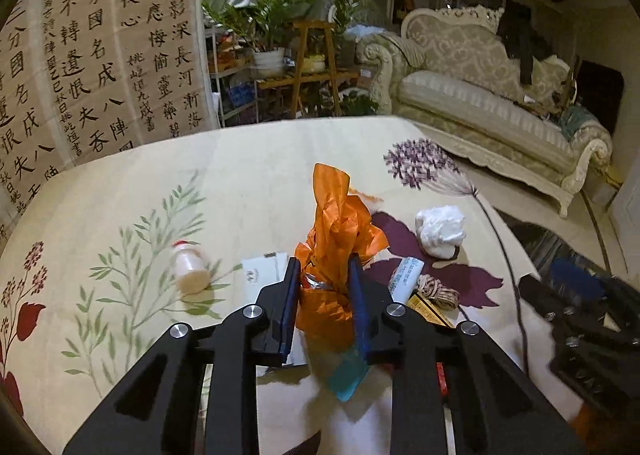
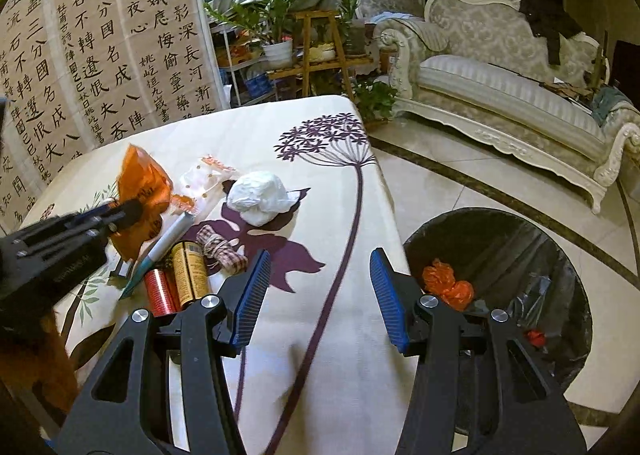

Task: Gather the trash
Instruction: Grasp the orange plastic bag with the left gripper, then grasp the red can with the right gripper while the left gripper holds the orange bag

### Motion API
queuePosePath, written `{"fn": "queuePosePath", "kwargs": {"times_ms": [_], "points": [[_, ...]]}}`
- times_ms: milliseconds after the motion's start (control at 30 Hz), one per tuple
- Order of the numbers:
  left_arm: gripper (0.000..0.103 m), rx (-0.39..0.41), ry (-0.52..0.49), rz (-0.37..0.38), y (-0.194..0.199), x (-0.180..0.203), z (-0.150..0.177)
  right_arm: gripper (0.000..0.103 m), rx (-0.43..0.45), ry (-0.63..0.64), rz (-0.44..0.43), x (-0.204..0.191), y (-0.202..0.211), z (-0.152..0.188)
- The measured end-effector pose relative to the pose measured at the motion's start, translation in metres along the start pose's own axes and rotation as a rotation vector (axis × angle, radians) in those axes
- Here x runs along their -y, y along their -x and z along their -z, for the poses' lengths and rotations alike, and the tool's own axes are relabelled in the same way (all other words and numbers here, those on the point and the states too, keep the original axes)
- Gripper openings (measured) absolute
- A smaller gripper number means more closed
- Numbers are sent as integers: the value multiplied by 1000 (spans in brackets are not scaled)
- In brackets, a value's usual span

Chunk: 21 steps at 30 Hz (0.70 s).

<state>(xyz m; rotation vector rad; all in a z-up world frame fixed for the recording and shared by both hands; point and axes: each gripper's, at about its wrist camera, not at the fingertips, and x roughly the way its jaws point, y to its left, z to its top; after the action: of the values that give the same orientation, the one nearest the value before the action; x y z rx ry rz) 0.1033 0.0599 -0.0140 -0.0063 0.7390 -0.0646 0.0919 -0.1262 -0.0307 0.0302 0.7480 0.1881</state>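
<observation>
Nearest, the left tongs (image 1: pixel 324 287) were clamped on a crumpled orange plastic bag (image 1: pixel 334 251); its slippery film might slip free before the black-lined bin (image 2: pixel 560 251). Right tongs (image 2: pixel 318 291) stood apart, empty.

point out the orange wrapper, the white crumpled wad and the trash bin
orange wrapper (image 1: pixel 340 239), left wrist view, its crinkled middle
white crumpled wad (image 2: pixel 260 195), right wrist view, its centre
trash bin (image 2: pixel 576 287), right wrist view, its right rim

Dim warm indoor light, soft shadows; strong fisheye bending, dark corner vignette; small pale plastic bottle (image 1: pixel 190 269) motion-blurred.
</observation>
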Motion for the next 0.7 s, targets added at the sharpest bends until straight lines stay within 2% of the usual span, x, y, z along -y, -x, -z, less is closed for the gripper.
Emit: {"fn": "queuePosePath", "kwargs": {"times_ms": [433,600,700], "points": [[25,12,67,-66,42,-40,20,50,-11,99,-80,-50,8,7],[25,1,102,-100,52,-62,34,36,-25,149,-111,-70,12,13],[25,-10,122,-120,55,-76,41,32,-31,177,-133,-83,13,15]]}}
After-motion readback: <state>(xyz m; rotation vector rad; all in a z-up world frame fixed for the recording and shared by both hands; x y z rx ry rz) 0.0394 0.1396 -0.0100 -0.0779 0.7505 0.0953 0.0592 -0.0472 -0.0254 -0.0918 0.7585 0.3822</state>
